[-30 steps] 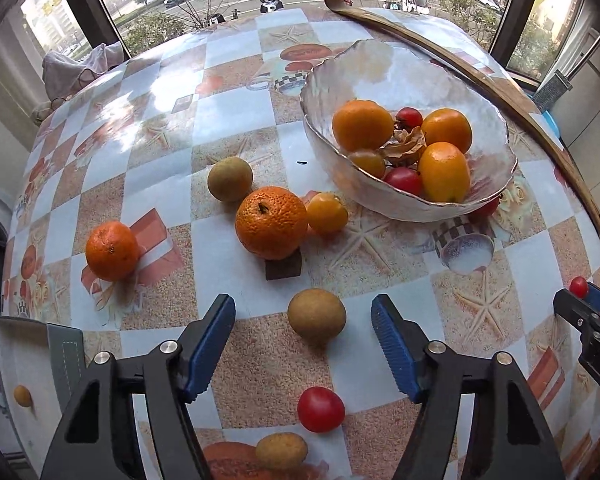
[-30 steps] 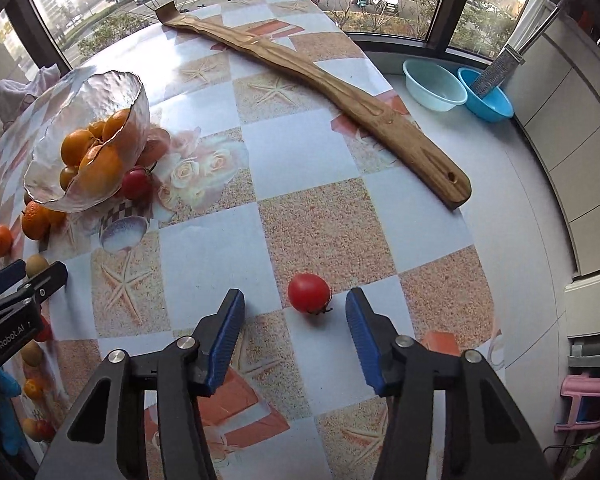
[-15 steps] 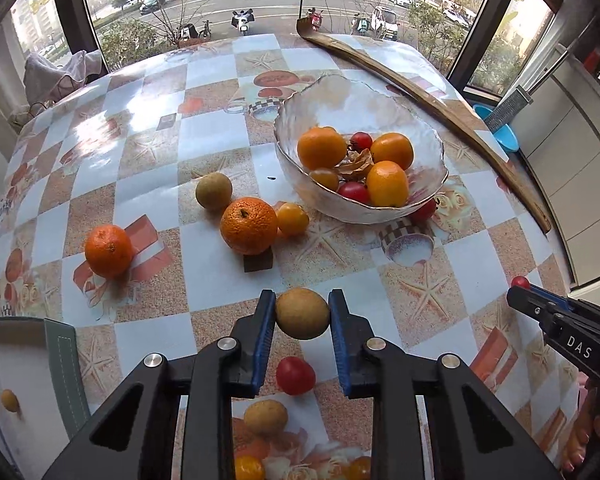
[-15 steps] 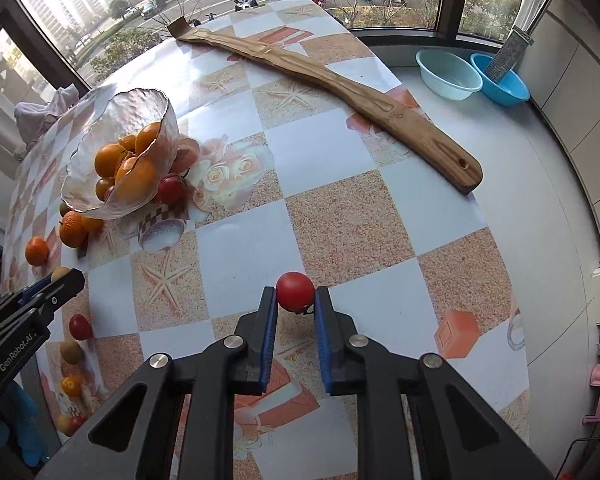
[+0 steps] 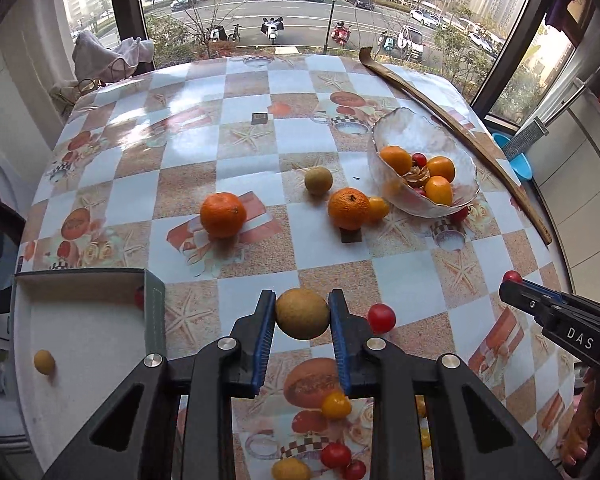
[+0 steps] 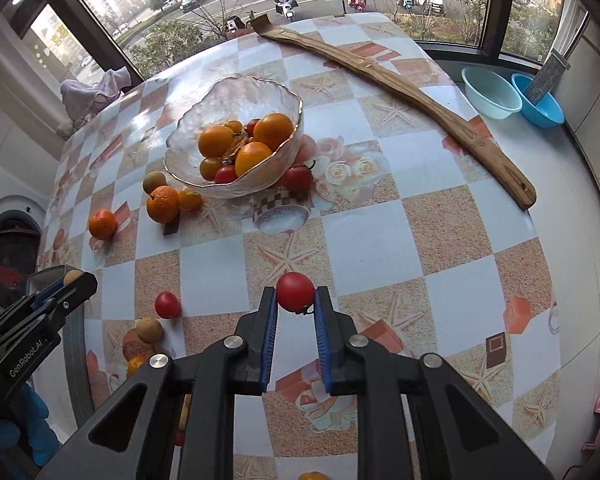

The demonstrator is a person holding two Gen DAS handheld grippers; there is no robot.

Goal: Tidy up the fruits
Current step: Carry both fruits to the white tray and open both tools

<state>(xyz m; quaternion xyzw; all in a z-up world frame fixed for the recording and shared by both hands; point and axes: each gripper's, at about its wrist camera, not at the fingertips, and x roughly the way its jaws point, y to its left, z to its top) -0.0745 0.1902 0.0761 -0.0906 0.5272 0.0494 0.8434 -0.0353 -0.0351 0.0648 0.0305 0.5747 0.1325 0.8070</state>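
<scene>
Both grippers have closed and lifted since a second ago. Now the left gripper (image 5: 302, 316) squeezes a brown fruit (image 5: 302, 314) above the table's near edge, and the right gripper (image 6: 295, 300) pinches a red tomato (image 6: 295, 286). A glass bowl (image 6: 236, 92) sits toward the table's far edge.

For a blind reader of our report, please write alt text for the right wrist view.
The right hand-held gripper is shut on a red tomato above a checked tablecloth. Behind it stands a glass bowl holding oranges and tomatoes, with more fruit loose to its left. The left hand-held gripper holds a brown fruit at the left edge.
</scene>
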